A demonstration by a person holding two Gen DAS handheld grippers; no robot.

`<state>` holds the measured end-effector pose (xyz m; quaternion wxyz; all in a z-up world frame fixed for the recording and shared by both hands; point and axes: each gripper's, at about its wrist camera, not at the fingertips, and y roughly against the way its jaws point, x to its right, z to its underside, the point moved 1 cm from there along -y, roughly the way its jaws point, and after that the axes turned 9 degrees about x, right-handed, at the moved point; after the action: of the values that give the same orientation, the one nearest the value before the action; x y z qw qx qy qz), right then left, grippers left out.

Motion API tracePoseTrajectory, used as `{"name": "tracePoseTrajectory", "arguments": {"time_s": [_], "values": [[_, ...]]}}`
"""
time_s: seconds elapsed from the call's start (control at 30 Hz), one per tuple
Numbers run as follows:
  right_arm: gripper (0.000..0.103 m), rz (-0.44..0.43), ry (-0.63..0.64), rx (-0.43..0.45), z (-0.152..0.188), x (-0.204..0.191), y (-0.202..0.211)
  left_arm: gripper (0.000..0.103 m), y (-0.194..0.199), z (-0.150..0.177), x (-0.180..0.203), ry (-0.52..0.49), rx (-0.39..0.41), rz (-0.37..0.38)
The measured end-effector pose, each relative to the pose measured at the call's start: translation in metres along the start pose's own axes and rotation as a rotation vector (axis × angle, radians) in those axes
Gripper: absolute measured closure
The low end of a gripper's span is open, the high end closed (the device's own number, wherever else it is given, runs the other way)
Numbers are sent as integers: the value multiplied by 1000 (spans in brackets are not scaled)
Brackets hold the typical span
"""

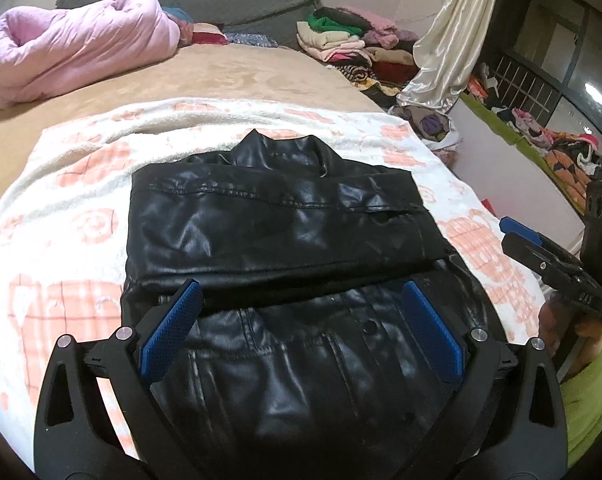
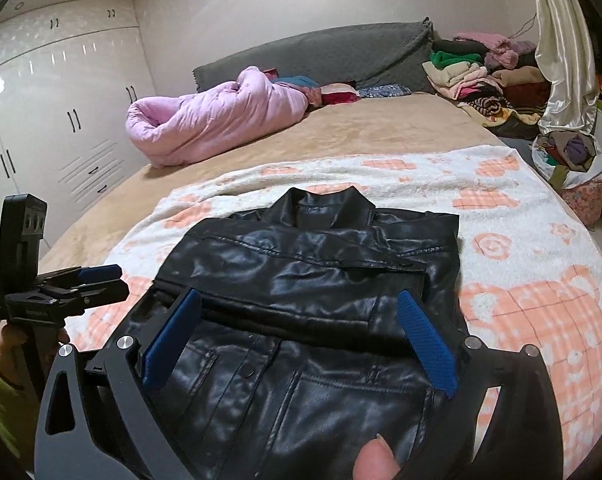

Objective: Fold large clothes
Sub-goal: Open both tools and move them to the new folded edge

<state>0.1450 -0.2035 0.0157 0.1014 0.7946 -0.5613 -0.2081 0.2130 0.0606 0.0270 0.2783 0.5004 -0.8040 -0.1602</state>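
The black leather jacket (image 1: 277, 216) lies on a white-and-orange patterned blanket (image 1: 61, 184) spread over the bed (image 1: 229, 72), its sleeves folded across the chest and its collar pointing toward the headboard. The left gripper (image 1: 299, 300) hovers level over the jacket's lower half, its blue-padded fingers (image 1: 173, 330) spread wide and holding nothing. The right gripper (image 2: 299, 308) hangs beside it in much the same pose, fingers (image 2: 427, 344) likewise spread apart and empty above the jacket's hem. In the left wrist view a hand (image 1: 557, 324) in a lime-green sleeve (image 1: 589, 404) grips the right gripper's handle. A pink quilt (image 2: 213, 116) sits bundled near the headboard.
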Motion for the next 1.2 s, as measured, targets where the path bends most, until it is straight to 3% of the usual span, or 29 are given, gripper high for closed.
{"name": "tracePoseTrajectory", "arguments": {"time_s": [0.3, 0.57, 1.2], "values": [[5, -12, -9, -2, 13, -8, 29, 9, 28, 19, -2, 57, 24, 15], [5, 27, 0, -67, 39, 1, 46, 9, 43, 40, -5, 33, 9, -43], [5, 85, 10, -200, 104, 27, 86, 9, 70, 100, -57, 118, -90, -206]]}}
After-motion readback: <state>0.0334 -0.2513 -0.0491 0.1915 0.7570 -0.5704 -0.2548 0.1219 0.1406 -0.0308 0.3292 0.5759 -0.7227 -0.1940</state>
